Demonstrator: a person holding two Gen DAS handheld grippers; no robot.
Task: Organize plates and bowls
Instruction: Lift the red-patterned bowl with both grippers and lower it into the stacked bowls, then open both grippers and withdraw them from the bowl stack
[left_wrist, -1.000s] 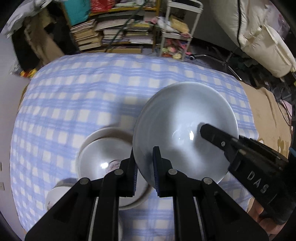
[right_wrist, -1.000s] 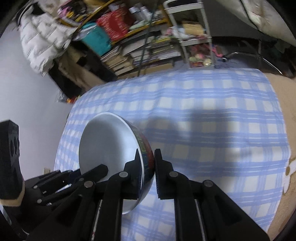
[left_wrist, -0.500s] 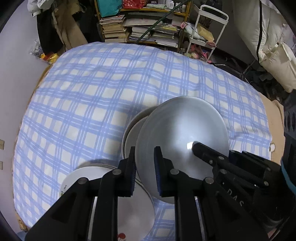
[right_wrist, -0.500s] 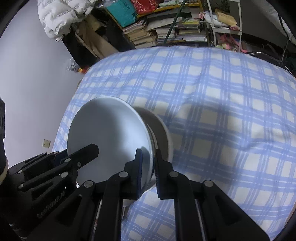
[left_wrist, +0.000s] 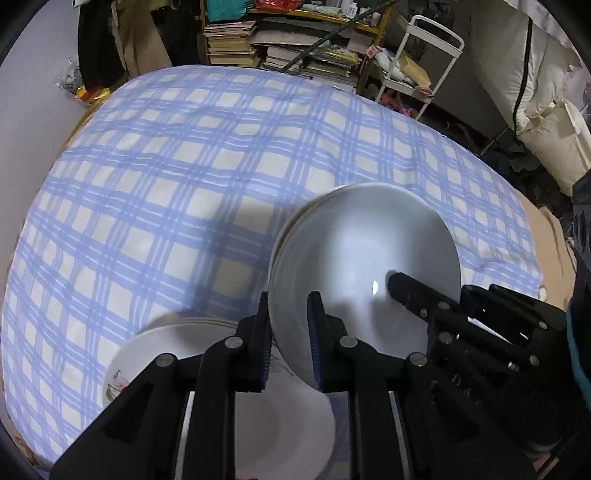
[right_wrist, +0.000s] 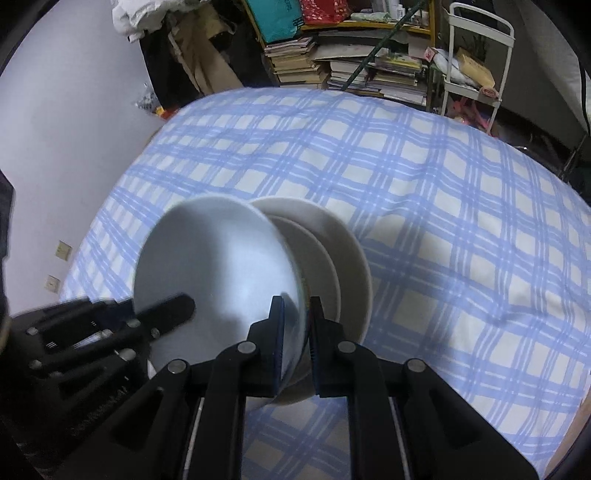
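Note:
A white bowl (left_wrist: 362, 251) hangs tilted between both grippers, just over a stack of pale dishes (right_wrist: 332, 254) on the blue checked cloth. My left gripper (left_wrist: 289, 308) is shut on the bowl's near rim. A black finger (left_wrist: 417, 299) of the right gripper reaches into the bowl from the right. In the right wrist view the same bowl (right_wrist: 218, 266) shows its patterned outer wall, with my right gripper (right_wrist: 296, 308) shut on that rim. The left gripper's finger (right_wrist: 170, 310) lies inside the bowl at the left. The bowl hides most of the stack.
A white plate with a flower print (left_wrist: 147, 354) lies at the near left of the cloth (left_wrist: 184, 166). Beyond the table's far edge stand stacked books (left_wrist: 229, 44) and a white cart (left_wrist: 417, 59). Bare brown tabletop (left_wrist: 550, 243) shows at the right.
Both grippers have carried the bowl sideways and a little down, from beside the dish stack to right over it. The flowered plate has come into view. Both grips held.

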